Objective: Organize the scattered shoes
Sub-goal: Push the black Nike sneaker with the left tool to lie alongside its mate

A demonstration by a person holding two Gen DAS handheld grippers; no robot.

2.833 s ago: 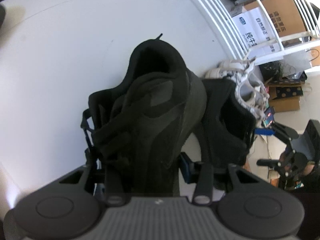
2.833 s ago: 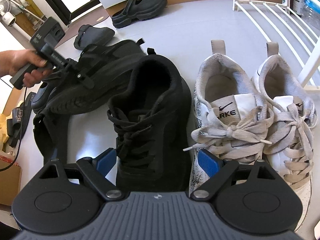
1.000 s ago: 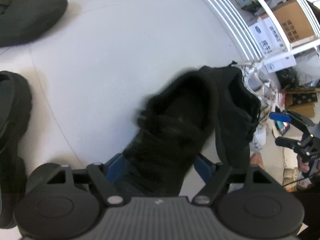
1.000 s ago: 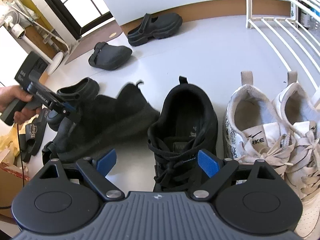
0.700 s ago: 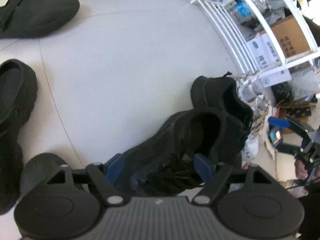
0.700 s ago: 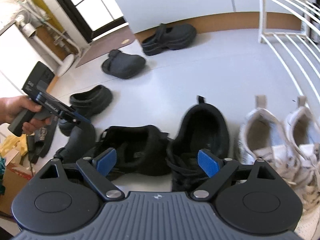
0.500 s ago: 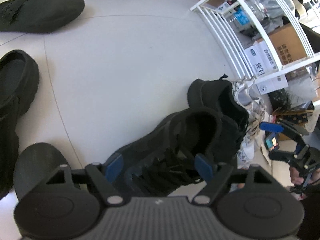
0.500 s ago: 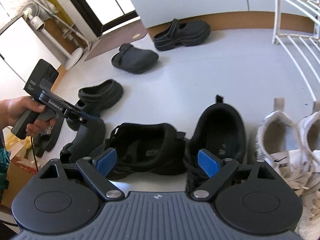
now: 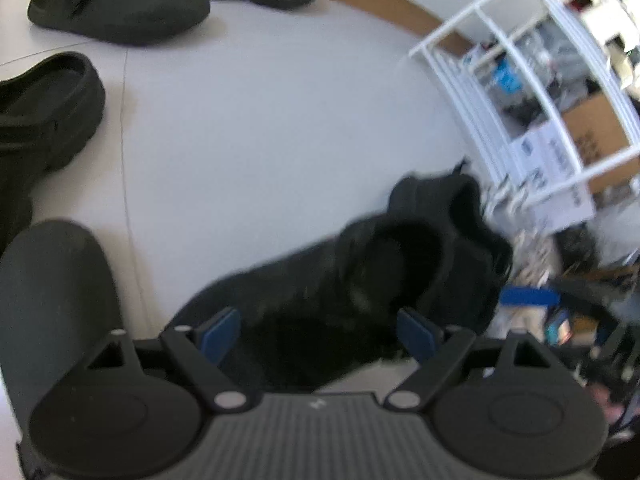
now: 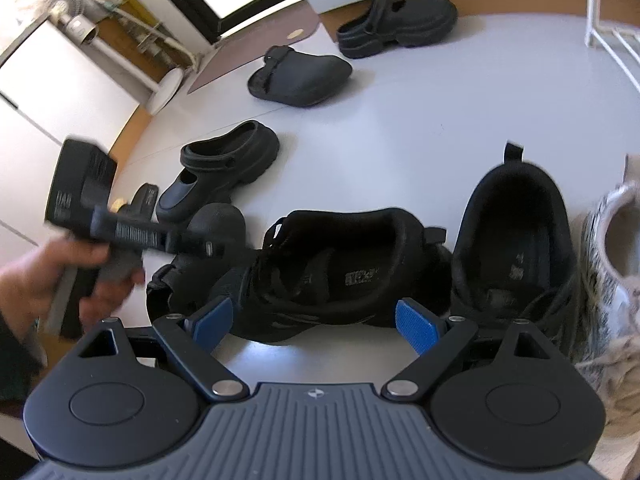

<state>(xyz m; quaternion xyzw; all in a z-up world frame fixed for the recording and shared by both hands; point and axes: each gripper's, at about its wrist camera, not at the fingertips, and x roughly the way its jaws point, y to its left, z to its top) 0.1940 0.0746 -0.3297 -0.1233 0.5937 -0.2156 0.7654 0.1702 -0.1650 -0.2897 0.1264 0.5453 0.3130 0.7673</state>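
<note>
In the right wrist view, going left to right: four black clogs [image 10: 228, 168] lie scattered at upper left, unsorted. At centre a black sneaker [image 10: 344, 272] lies tipped beside its upright mate [image 10: 516, 240], with the white sneakers [image 10: 612, 264] at right. The left hand-held gripper [image 9: 318, 332], tilted down, has just been opening and has released the sneaker. The right hand-held gripper [image 10: 312, 324] hangs spread, empty.
</note>
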